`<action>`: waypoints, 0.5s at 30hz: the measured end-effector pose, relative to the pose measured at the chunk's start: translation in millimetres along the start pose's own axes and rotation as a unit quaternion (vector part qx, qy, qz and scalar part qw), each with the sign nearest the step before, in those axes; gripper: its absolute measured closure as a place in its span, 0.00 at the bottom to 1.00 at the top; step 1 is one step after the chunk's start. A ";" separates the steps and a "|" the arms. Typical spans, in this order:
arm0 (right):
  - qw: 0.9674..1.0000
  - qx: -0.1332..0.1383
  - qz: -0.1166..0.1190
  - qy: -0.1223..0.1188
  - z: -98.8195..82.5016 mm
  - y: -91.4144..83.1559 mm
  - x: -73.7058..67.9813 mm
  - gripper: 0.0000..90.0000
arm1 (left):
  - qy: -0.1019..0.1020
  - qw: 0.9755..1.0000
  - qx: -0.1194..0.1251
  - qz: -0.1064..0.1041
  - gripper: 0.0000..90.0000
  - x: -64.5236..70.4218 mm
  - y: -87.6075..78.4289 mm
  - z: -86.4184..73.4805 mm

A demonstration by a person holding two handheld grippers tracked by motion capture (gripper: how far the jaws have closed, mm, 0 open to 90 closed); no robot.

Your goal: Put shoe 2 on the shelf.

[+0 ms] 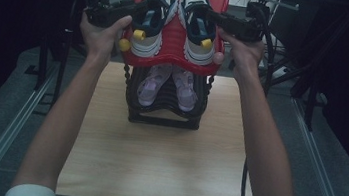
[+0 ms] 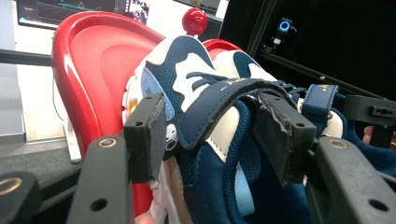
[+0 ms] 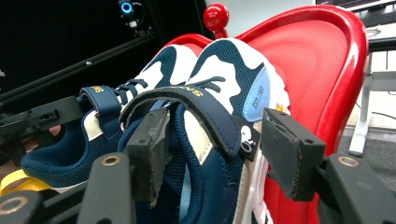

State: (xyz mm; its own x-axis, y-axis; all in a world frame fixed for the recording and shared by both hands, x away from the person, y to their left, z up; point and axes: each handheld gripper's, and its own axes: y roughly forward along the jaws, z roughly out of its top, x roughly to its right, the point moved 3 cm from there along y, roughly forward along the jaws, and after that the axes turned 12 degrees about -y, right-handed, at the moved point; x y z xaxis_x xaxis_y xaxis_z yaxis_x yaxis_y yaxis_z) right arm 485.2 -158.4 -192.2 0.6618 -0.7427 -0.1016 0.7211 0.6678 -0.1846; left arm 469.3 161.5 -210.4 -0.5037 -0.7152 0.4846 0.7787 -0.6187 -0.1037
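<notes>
A pair of navy-and-white sneakers rests on the red top shelf (image 1: pixel 171 45) of a shoe rack. In the high view the left sneaker (image 1: pixel 155 12) has my left gripper (image 1: pixel 144 16) at its opening, and the right sneaker (image 1: pixel 197 17) has my right gripper (image 1: pixel 207 20) at its own. My left gripper (image 2: pixel 212 135) stands open, its pads on either side of the navy strap (image 2: pixel 219 102) and collar, without pressing. My right gripper (image 3: pixel 212 144) is open the same way around the other shoe's strap (image 3: pixel 196 105). Each shoe has a yellow heel tab (image 1: pixel 139 35).
Below the red shelf a black shelf (image 1: pixel 162 116) carries a pair of lilac shoes (image 1: pixel 153 88). The rack stands at the far middle of a wooden table (image 1: pixel 156 151). A red knob (image 2: pixel 194 21) tops the rack. Metal rails and dark stands flank the table.
</notes>
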 end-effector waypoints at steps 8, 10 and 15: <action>1.000 0.022 0.021 -0.008 -0.9 -10.1 -3.7 0.47 | -0.009 1.000 0.003 -0.006 0.47 -3.4 -10.6 -2.5; 0.999 0.028 0.028 -0.009 -0.7 -14.0 -4.0 0.47 | -0.010 1.000 0.004 -0.008 0.46 -3.9 -13.7 -3.2; 0.998 0.037 0.042 -0.020 -3.6 -20.6 -5.5 0.49 | -0.023 1.000 0.011 -0.017 0.46 -7.5 -23.4 -5.8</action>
State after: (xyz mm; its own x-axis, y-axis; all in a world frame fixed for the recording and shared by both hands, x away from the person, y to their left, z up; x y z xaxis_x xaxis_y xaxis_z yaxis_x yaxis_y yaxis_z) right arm 465.9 -168.2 -191.4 0.7280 -0.6816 -0.0735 0.6741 0.7312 -0.1045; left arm 452.7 179.4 -216.6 -0.5130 -0.6773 0.5273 0.7692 -0.6354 -0.0679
